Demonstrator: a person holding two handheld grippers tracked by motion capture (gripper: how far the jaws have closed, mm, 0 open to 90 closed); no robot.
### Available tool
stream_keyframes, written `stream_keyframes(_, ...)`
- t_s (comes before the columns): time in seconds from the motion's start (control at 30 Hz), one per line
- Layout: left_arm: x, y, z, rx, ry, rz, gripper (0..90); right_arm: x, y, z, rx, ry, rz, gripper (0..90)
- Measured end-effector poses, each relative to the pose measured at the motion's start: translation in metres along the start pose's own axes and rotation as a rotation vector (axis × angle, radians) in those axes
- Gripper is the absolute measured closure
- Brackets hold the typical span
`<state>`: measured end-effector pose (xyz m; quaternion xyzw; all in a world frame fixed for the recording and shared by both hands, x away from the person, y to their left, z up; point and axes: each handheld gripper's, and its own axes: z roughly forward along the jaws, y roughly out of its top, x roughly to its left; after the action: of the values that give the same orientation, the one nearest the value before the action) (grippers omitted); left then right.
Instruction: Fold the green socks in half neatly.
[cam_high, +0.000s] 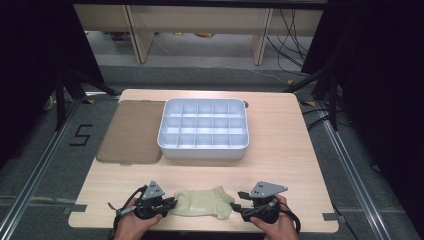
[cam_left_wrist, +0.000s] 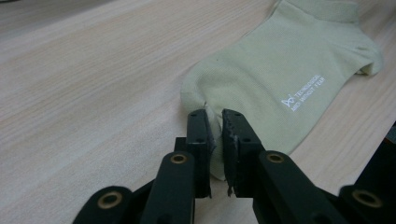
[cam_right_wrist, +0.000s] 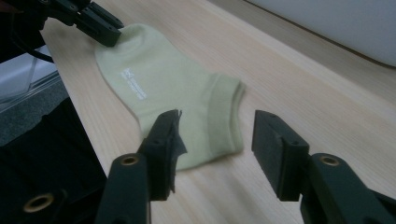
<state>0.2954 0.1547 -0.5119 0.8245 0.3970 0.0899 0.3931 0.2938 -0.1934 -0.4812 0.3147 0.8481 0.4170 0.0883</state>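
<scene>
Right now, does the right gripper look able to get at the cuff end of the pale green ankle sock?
Probably yes. The right gripper stands open at the pale green ankle sock's cuff with nothing between; the left gripper pinches the toe end, away from it.

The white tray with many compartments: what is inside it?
The tray looks empty: every compartment visible in the high view shows bare white floor. The near wall hides part of the front row's floor, so something small there could not be seen.
</scene>
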Motion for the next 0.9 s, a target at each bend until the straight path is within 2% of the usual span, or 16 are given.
stream_keyframes(0.1,-0.002,0.001,-0.002,-0.006,-0.014,-0.006,83.0,0.003,0.006,0.006,-0.007,0.018,-0.029,65.0)
stream_keyframes(0.13,-0.003,0.001,-0.002,-0.015,-0.017,-0.022,83.1,0.004,0.007,0.008,-0.013,0.032,-0.021,67.3)
stream_keyframes(0.17,-0.003,0.002,-0.004,-0.011,-0.013,0.0,83.1,0.005,0.008,0.011,-0.022,0.041,-0.031,69.4)
stream_keyframes(0.3,-0.002,0.003,-0.007,-0.017,-0.009,-0.002,83.2,0.01,0.015,0.021,-0.011,0.068,-0.057,78.8)
stream_keyframes(0.33,-0.002,0.004,-0.008,-0.013,-0.018,0.02,83.1,0.011,0.017,0.025,-0.014,0.07,-0.081,80.5)
stream_keyframes(0.47,-0.003,0.004,-0.008,-0.022,-0.021,0.012,83.3,0.014,0.023,0.037,0.013,0.082,-0.092,84.2)
stream_keyframes(0.53,-0.002,0.004,-0.01,-0.023,-0.02,0.019,83.3,0.015,0.029,0.051,0.036,0.101,-0.111,87.3)
stream_keyframes(0.6,-0.001,0.004,-0.011,-0.02,-0.023,0.025,83.4,0.015,0.031,0.058,0.047,0.1,-0.129,88.3)
stream_keyframes(0.7,0.001,0.005,-0.013,-0.01,-0.011,0.033,83.4,0.015,0.034,0.064,0.065,0.098,-0.12,89.4)
stream_keyframes(0.73,0.0,0.005,-0.014,-0.013,-0.026,0.02,83.4,0.015,0.036,0.071,0.063,0.1,-0.124,89.6)
stream_keyframes(0.77,0.001,0.005,-0.015,-0.011,-0.026,0.035,83.4,0.015,0.037,0.073,0.077,0.107,-0.122,89.6)
stream_keyframes(0.8,0.001,0.005,-0.015,-0.008,-0.025,0.029,83.4,0.015,0.038,0.075,0.078,0.099,-0.129,89.7)
stream_keyframes(0.83,0.001,0.005,-0.015,-0.008,-0.025,0.029,83.4,0.016,0.039,0.079,0.08,0.111,-0.145,89.7)
stream_keyframes(0.9,0.001,0.005,-0.015,-0.009,-0.025,0.023,83.4,0.018,0.041,0.084,0.087,0.111,-0.146,89.7)
